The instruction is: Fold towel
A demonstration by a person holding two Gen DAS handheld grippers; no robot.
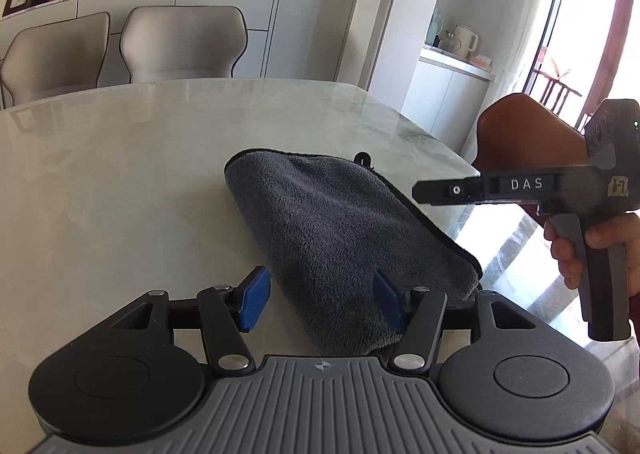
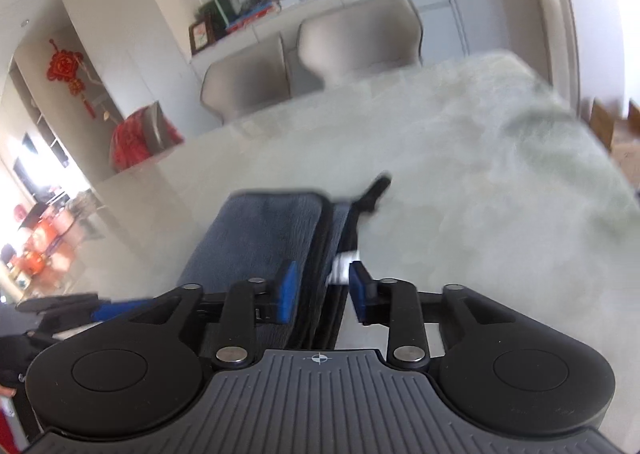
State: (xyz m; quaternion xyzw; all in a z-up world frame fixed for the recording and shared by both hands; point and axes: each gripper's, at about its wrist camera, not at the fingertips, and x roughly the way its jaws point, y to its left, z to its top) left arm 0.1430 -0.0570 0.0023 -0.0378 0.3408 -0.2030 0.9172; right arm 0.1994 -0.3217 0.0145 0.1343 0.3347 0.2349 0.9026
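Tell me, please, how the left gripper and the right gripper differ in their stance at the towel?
The left gripper stands wide open over the grey towel; the right gripper has a narrower gap. The left straddles the towel's near end; the right straddles its stacked black-trimmed edge and white label. Neither visibly pinches cloth; both have blue pads.

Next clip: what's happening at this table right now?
A person holds a gripper in each hand over a folded dark grey fleece towel on a pale marble table. The left gripper is open with the towel's near end between its blue pads. The right gripper straddles the towel's bound edge, pads apart.
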